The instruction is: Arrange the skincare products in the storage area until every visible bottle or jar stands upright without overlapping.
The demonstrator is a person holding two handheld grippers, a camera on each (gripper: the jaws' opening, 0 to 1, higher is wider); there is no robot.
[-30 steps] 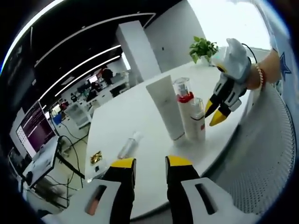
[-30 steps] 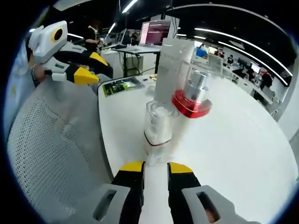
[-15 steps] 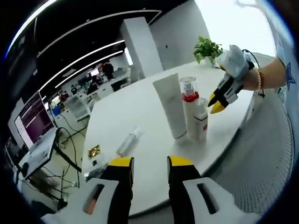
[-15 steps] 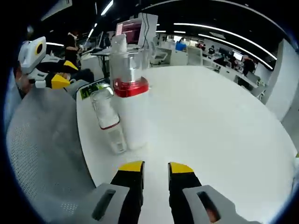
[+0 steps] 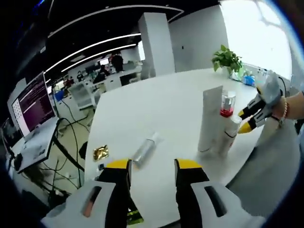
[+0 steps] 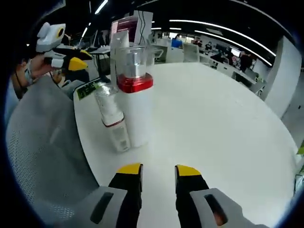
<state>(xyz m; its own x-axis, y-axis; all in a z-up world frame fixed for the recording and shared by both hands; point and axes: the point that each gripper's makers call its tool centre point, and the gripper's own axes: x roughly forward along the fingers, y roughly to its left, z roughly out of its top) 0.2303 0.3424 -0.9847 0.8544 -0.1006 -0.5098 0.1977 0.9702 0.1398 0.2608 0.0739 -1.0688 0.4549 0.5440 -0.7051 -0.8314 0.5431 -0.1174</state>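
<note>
Left tongs (image 5: 152,165) sit low over the near edge of the round white surface (image 5: 161,109), jaws apart w/ nothing between them. Right tongs (image 6: 158,167) likewise parted and empty, hovering above the surface just short of the bottle group. In the left gripper view, three products stand upright in a tight cluster near the edge: a tall white tube (image 5: 209,118), a white pump bottle w/ red collar and clear cap (image 5: 227,107) behind it, and a smaller clear-capped bottle (image 5: 229,134) right beside both. The right tongs come in from the right there, held by a hand (image 5: 294,105) w/ a bracelet, tips near the small bottle but not touching. One slim clear bottle (image 5: 144,150) lies on its side, well apart from the cluster, just ahead of the left tongs. A gold foil packet (image 5: 100,152) lies at the surface's rim, near it. Potted plant (image 5: 229,58) at the far side. Grey mesh chair back (image 6: 47,156) beside the surface in the right gripper view.
</note>
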